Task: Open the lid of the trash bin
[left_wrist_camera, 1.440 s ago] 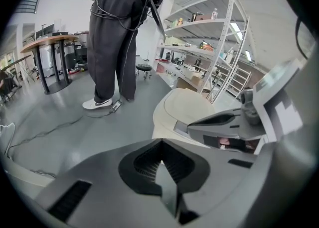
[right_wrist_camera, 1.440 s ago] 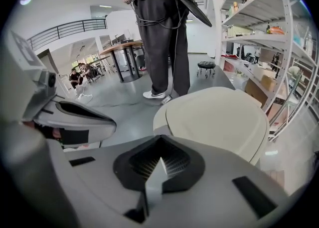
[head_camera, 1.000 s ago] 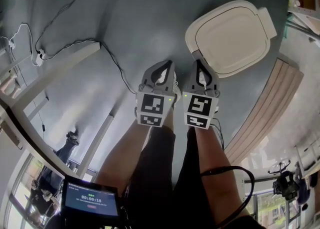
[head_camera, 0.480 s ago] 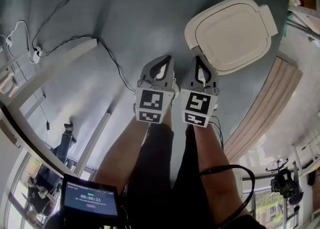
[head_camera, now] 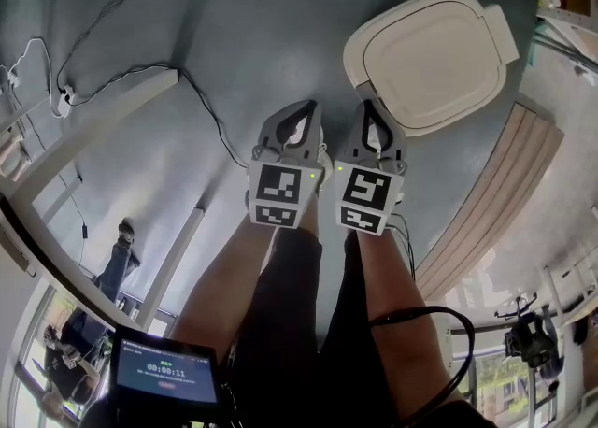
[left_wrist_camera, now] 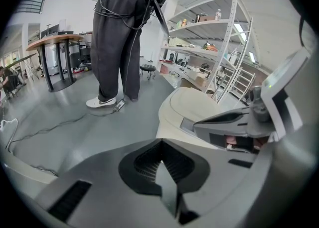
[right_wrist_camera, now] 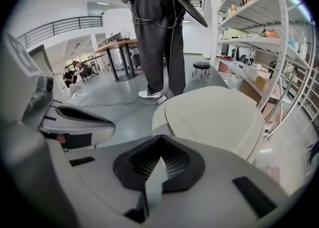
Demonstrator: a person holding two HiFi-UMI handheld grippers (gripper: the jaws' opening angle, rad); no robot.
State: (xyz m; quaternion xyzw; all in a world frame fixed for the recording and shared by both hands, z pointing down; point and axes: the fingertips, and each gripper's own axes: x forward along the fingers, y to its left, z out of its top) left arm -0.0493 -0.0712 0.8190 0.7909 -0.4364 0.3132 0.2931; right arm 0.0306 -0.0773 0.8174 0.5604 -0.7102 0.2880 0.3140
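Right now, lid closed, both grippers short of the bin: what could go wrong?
1. The right gripper and left gripper are both shut. Against the closed lid, the tips may slide off its smooth rim rather than lift it.
2. The grippers hang close side by side, so one may knock the other on the reach.
3. A cable lies on the floor left of the grippers; a step could snag it.
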